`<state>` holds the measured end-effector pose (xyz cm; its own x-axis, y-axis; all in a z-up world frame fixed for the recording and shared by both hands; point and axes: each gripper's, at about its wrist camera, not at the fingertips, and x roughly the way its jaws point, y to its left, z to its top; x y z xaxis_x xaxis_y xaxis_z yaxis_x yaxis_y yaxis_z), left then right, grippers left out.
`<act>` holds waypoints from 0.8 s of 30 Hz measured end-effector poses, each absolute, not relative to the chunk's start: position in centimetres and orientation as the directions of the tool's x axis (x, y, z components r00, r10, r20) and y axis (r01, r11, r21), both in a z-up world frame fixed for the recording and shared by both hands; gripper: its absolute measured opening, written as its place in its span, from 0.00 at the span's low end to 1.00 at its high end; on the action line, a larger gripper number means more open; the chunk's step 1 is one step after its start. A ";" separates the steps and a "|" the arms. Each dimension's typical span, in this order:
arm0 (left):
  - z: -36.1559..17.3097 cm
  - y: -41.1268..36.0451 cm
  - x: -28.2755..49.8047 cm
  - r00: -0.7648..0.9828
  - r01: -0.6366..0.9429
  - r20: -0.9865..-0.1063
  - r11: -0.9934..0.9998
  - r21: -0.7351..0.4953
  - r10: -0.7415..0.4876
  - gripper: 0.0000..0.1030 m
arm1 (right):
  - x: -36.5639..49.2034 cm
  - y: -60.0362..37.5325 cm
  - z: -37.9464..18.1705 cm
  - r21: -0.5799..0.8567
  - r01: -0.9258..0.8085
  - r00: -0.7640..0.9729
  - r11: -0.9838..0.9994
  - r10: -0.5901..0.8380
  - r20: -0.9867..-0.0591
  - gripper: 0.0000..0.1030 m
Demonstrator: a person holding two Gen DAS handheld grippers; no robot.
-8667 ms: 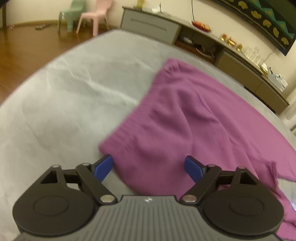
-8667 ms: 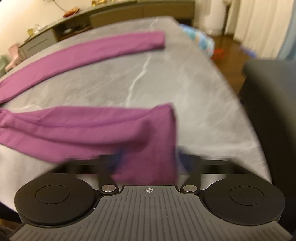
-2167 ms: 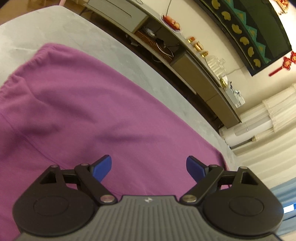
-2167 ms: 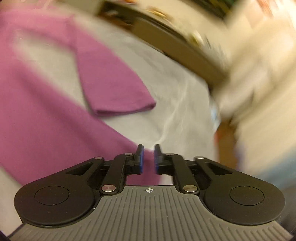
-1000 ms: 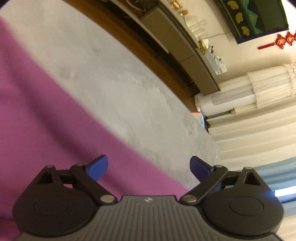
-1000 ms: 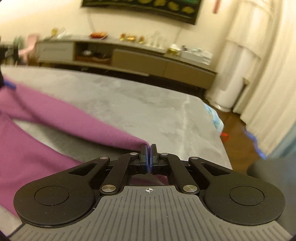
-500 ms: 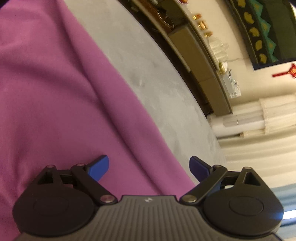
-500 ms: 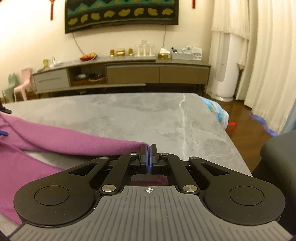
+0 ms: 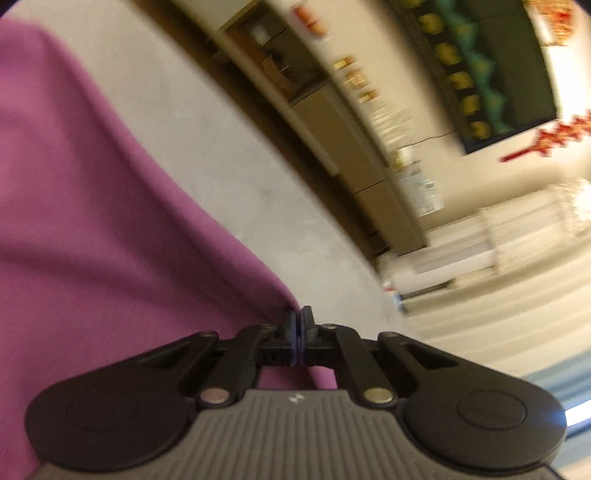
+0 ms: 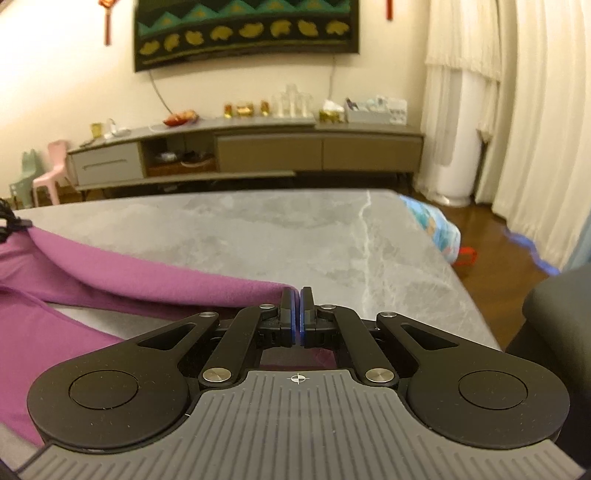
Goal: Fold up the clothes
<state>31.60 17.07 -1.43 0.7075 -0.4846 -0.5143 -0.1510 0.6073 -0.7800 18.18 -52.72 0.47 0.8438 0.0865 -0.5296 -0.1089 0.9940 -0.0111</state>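
Each black tool [image 10: 296, 295] has blue pads, silver screws, ribbed grey housing.

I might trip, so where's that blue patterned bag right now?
Right wrist view: the blue patterned bag lies on the wooden floor off the grey table's far right corner.

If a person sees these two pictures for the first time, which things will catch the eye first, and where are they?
The purple garment stands out most, spread over the left part of the grey marble table. Both the left gripper and the right gripper are shut on its edge; the left one's jaws have just closed. Behind the table, a dark hanging with green and yellow shapes hangs above a long sideboard.
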 end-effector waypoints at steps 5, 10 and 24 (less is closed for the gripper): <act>0.9 15.9 18.5 0.732 -0.020 -0.471 0.675 -0.737 -0.493 0.02 | 13.7 -54.3 0.6 -0.192 -0.171 0.808 0.966 0.026 -0.588 0.00; -4.5 15.6 14.0 0.677 -0.120 -0.560 0.679 -0.724 -0.478 0.02 | 12.8 -56.7 -4.2 -0.106 -0.121 0.673 0.987 0.003 -0.739 0.00; -7.6 18.0 17.4 0.704 -0.251 -0.590 0.639 -0.727 -0.395 0.77 | 19.2 -57.1 -7.0 0.283 0.049 0.645 0.958 0.186 -0.741 0.45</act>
<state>17.36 17.97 -7.57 0.7039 -0.3952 -0.5902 -0.2507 0.6392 -0.7271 19.20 -57.10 -7.01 0.6453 0.1864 -0.7408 0.0487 0.9578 0.2834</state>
